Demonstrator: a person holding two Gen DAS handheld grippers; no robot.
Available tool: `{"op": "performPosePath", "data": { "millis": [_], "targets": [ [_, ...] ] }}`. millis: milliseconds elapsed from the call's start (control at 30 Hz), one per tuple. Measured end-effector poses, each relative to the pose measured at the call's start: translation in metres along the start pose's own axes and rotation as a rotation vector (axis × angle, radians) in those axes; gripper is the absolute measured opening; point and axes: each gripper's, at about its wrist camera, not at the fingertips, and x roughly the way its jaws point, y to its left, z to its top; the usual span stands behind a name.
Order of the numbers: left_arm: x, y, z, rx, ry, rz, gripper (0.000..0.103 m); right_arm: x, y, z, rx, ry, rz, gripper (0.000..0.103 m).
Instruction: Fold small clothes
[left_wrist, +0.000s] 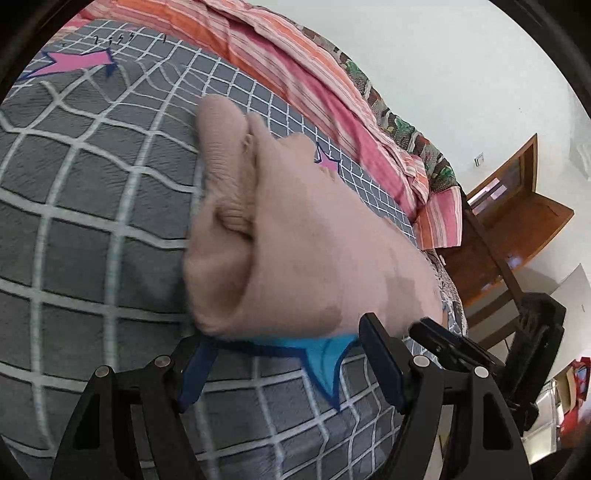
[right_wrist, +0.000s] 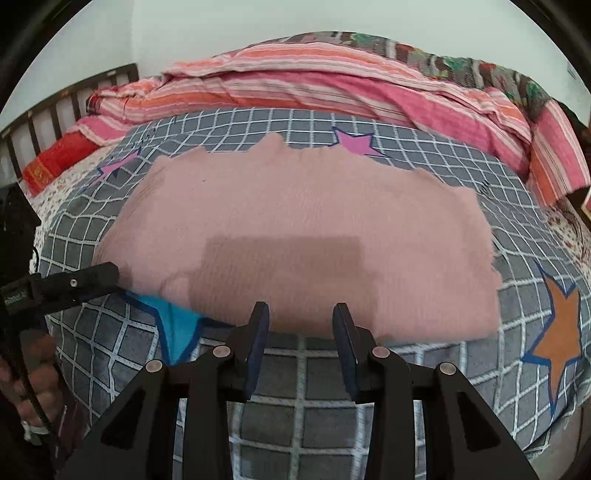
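Grid-patterned bed (right_wrist: 295, 387) holds a pink garment (right_wrist: 295, 229) partly folded, both hand-held grippers (right_wrist: 301, 325) (left_wrist: 288, 354) gaping empty beside its edge.

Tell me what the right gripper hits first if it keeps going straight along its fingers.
Probably the near edge of the pink garment lying just ahead of the right gripper on the checked bedspread; depth is uncertain.

No legible text anywhere. White lettering on the left gripper (right_wrist: 61, 288) body is too blurred to read; small black marks printed on the grid bedspread (right_wrist: 258, 125) (near the pink star (right_wrist: 354, 143)) can't be made out either.
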Motion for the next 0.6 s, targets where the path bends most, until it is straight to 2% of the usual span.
{"op": "performPosePath", "data": {
  "millis": [167, 300, 400, 500, 600],
  "targets": [
    [0.004, -0.006, 0.013, -0.086, -0.109, 0.002, 0.072, -0.009, -0.033, -0.007, 0.069, 0.000, -0.011, 0.036],
    [0.014, -0.018, 0.024, -0.068, -0.159, 0.094, 0.072, -0.017, -0.061, -0.010, 0.116, -0.011, -0.025, 0.036],
    [0.019, -0.020, 0.035, -0.104, -0.195, 0.131, 0.071, -0.024, -0.084, -0.012, 0.163, -0.029, -0.029, 0.036],
    [0.027, -0.020, 0.048, -0.139, -0.219, 0.187, 0.063, -0.029, -0.104, -0.014, 0.207, -0.038, -0.024, 0.036],
    [0.032, -0.016, 0.059, -0.186, -0.221, 0.231, 0.047, -0.033, -0.119, -0.015, 0.237, -0.050, -0.020, 0.036]
  ]
}}
